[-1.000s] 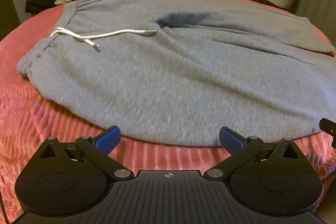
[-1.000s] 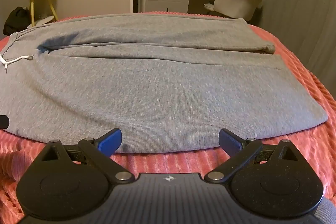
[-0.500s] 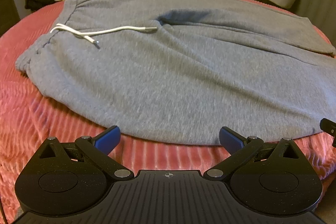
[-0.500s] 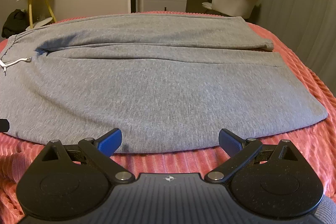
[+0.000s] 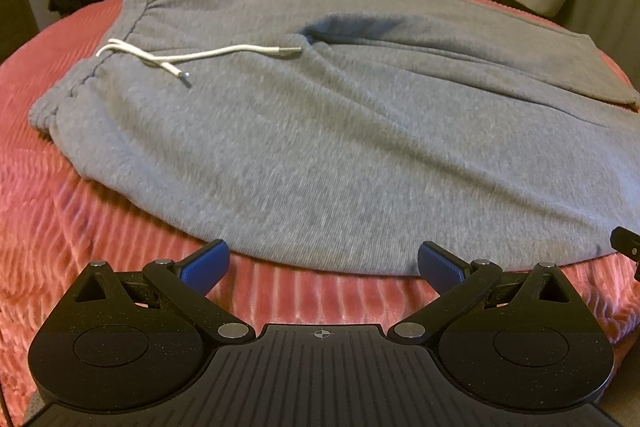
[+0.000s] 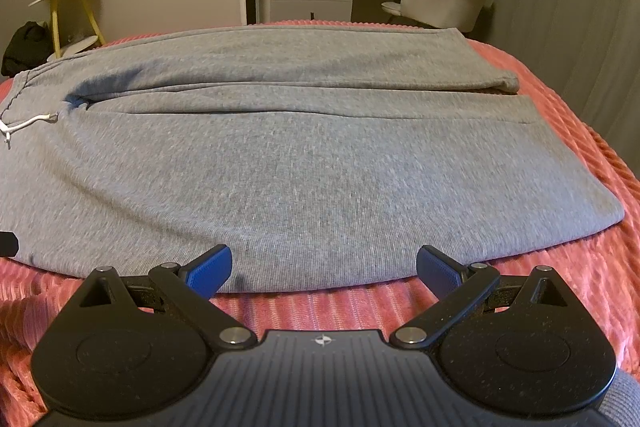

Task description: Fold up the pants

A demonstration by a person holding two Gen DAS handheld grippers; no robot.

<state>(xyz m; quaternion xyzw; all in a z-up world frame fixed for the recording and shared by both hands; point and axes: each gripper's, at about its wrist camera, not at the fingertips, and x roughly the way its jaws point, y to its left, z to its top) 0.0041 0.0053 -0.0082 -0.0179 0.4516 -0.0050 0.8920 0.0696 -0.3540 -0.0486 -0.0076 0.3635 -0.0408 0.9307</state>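
Since a second ago both views have shifted only slightly; the grey pants [image 5: 340, 131] lie unchanged, flat on the pink ribbed bed cover [image 5: 60, 211], waistband at 9 o'clock, white drawstring [image 5: 192, 55] loose on top. Left gripper [image 5: 323, 263]: jaws wide open, empty, at the near hem edge. Right gripper [image 6: 324, 265]: jaws wide open, holding nothing, left pad over the hem.

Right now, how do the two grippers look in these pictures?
Both look alike. The left gripper and the right gripper each have a black ribbed body with a small crosshair mark, two round black discs, black linkage arms with silver pivot pins, and blue ribbed fingertips. A grey knitted sleeve shows beside the right one.
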